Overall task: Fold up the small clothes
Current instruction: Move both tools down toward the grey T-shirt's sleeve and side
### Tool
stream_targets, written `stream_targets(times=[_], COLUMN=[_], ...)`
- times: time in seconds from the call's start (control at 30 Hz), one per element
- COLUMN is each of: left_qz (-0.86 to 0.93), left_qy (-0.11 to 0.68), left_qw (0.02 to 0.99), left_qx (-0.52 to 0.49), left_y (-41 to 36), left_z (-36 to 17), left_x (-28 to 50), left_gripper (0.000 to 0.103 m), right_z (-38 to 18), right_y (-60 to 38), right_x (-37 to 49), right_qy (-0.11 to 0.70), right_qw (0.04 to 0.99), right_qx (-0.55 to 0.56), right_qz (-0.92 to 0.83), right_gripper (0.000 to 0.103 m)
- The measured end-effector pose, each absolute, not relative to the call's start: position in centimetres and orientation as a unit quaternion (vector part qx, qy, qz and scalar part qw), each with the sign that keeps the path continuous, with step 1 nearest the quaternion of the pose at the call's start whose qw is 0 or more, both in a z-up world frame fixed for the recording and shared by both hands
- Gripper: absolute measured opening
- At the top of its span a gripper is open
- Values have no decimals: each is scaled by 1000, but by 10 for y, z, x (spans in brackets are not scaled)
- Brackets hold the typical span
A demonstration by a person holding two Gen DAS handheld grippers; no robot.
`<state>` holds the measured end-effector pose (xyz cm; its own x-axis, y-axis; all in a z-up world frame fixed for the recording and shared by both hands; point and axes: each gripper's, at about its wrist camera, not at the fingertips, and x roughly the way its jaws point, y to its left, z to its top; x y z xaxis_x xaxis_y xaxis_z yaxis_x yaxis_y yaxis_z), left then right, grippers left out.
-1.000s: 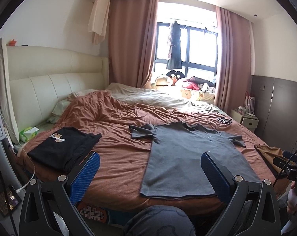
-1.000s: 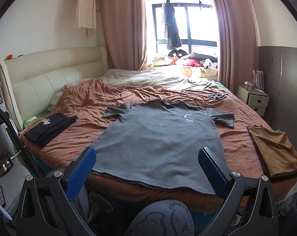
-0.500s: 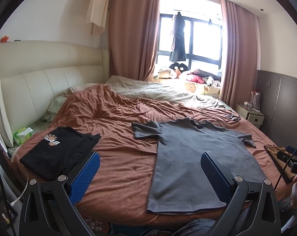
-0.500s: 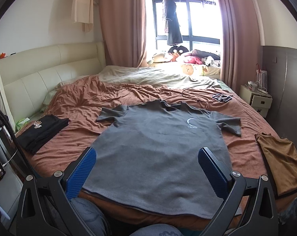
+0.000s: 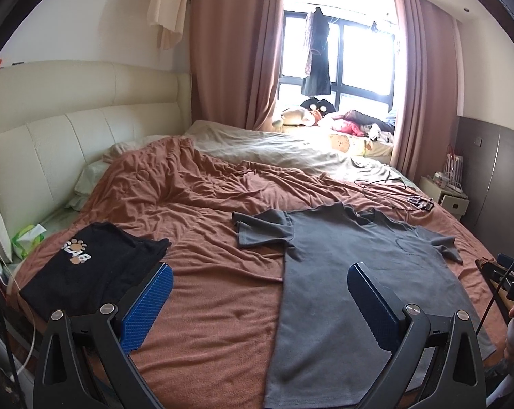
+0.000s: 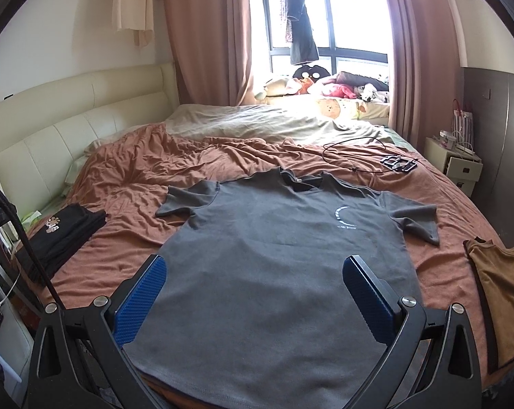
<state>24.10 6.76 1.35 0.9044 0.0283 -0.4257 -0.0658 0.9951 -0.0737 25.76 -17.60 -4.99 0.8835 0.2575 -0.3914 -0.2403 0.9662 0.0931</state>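
The grey T-shirt point(image 6: 284, 259) lies spread flat, front up, on the bed's rust-brown blanket point(image 5: 202, 225), so the fold has not begun; this is the approach. The right hand-held gripper point(image 6: 253, 293) hangs released above the shirt's hem, jaws wide; the left hand-held gripper point(image 5: 258, 300) is equally spread, the shirt's near edge ahead to its right. Next, each probably needs to pinch a hem corner or sleeve. Against the earlier frames, both have moved closer over the bed.
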Motion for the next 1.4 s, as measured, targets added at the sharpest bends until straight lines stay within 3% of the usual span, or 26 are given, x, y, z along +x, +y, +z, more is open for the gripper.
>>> stream_targets(times=[0.7,0.8,1.07,1.23,1.27,1.33,1.4], left_qz=[31,52,49,37,36,32,29], left_qy=[247,258,280,310,313,322,335], left_qw=[967,962,957,948,947,944,940], left_qx=[-52,-67,-61,-65,-63,-60,-60], left_y=[83,93,105,113,115,118,121], left_z=[8,6,-8,-25,-28,-35,-40], left_x=[368,392,451,497,506,523,539], left_gripper=[102,95,93,81,81,80,78], right_z=[-51,-53,-63,-70,-72,-74,-78], right_y=[-151,-147,-137,-124,-123,-120,-118], right_x=[372,392,450,490,498,515,532], right_qy=[232,238,257,283,288,294,308], right_qw=[962,959,950,940,938,934,928], right_qx=[36,53,77,78,81,87,88], right_qz=[138,145,159,172,175,186,190], right_gripper=[103,103,103,82,82,71,70])
